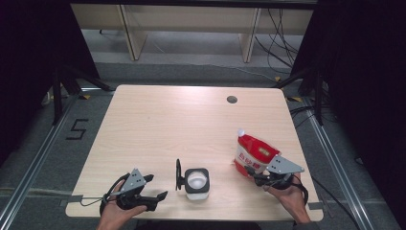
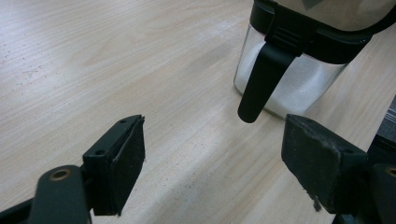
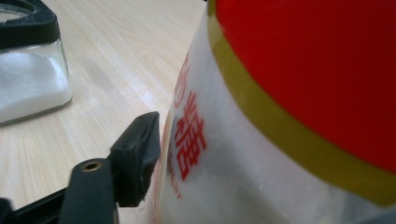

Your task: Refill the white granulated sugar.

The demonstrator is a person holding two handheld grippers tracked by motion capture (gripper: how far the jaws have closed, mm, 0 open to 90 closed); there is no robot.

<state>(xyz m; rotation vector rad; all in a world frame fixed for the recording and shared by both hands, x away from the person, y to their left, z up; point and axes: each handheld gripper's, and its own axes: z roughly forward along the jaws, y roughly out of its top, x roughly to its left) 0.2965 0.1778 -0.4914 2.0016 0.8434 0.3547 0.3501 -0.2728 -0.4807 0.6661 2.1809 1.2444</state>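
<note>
**Currently: pouch set down beside the filled jar, lid not yet closed**

Right gripper [image 1: 261,178], lower right of the high view: the jaws stand either side of the lower edge of the sugar refill pouch [image 1: 253,154]. In the right gripper view the visible left pad [image 3: 140,156] sits just beside the pouch wall [image 3: 261,140]; contact cannot be confirmed, so the grip is judged released or nearly so. The pouch stands on the table, white spout [image 1: 241,131] uppermost.

Left gripper [image 1: 152,188], lower left: jaws spread wide, nothing between them, pointed toward the jar.

Glass jar [image 1: 197,182], lower centre: holds white granules, hinged black lid [image 1: 178,174] raised. Filling appears complete; closing the lid appears to remain.

Surface: light wood-grain table [image 1: 182,120] with a round cable hole [image 1: 232,99] at upper right.

Room: grey floor, a "5" marking [image 1: 76,129] at left, cables [image 1: 280,43] at upper right, dark curtains at both sides.
</note>
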